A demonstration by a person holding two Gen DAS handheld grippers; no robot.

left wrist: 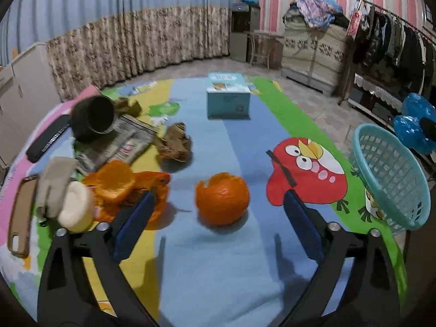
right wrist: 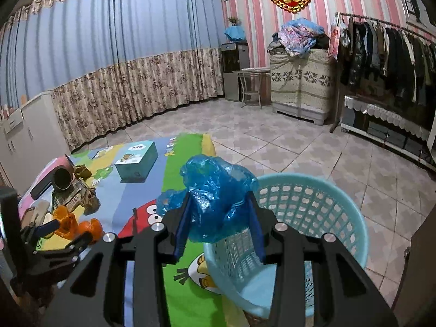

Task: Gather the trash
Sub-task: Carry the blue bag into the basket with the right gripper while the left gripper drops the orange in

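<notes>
A hollow orange peel (left wrist: 222, 203) sits on the blue stripe of the cartoon mat (left wrist: 218, 267). My left gripper (left wrist: 218, 199) is open, its blue pads on either side of the peel without touching it. More orange peel (left wrist: 120, 185) lies to its left, with crumpled brown paper (left wrist: 174, 143) behind. My right gripper (right wrist: 218, 199) is shut on a crumpled blue plastic bag (right wrist: 215, 190), held over the near rim of the teal mesh basket (right wrist: 313, 199). The basket (left wrist: 392, 174) and the bag (left wrist: 414, 125) also show at the right of the left wrist view.
A teal tissue box (left wrist: 228, 99) stands farther back on the mat. At the left are a black pot (left wrist: 92, 118), newspapers (left wrist: 122, 141), a black bar (left wrist: 47, 137), a brown phone case (left wrist: 20, 215) and a cream cup (left wrist: 76, 207). Tiled floor (right wrist: 299, 150) surrounds the mat.
</notes>
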